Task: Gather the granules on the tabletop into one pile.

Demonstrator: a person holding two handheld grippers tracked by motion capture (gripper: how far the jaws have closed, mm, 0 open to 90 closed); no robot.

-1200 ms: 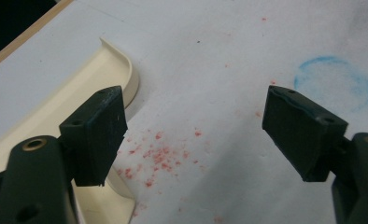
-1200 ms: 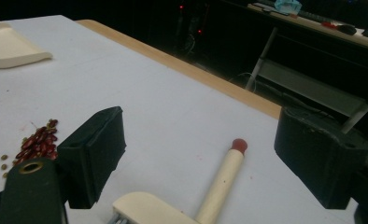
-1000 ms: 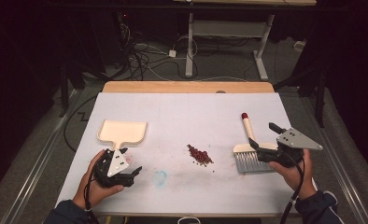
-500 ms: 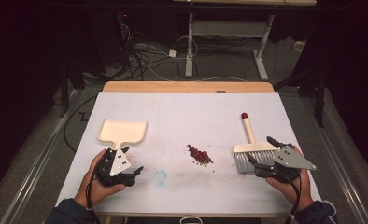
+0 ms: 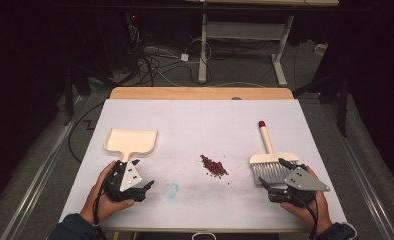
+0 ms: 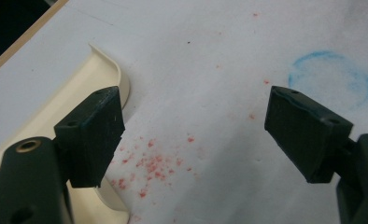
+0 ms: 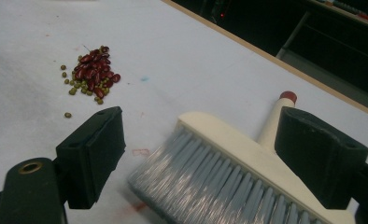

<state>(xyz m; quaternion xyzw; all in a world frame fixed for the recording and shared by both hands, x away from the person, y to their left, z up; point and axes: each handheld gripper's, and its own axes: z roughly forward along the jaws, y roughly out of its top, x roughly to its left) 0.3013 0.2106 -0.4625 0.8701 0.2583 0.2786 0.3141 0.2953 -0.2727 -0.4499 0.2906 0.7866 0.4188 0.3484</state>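
Note:
A cream dustpan (image 5: 131, 141) lies on the left of the white table (image 5: 200, 120), its handle toward my left gripper (image 5: 146, 190). That gripper is open just off the handle's end, over bare table. In the left gripper view the dustpan (image 6: 56, 107) lies beside the left jaw of the gripper (image 6: 194, 135). A pile of red and green beans (image 5: 214, 166) sits mid-table. The cream brush (image 5: 272, 160) with grey bristles and a red-tipped handle lies at the right. My right gripper (image 5: 271, 171) is open at the bristle end; the brush (image 7: 238, 168) shows between the jaws of the gripper (image 7: 201, 154), beans (image 7: 91, 72) beyond.
A faint blue ring mark (image 5: 171, 190) and red stains mark the table in front of the left gripper. The table's wooden far edge (image 5: 200, 93) borders a dark floor with cables and desk legs.
My right gripper has drawn back toward the person and a little left, from beside the brush head to the bristle end. The left gripper, dustpan and beans have stayed put.

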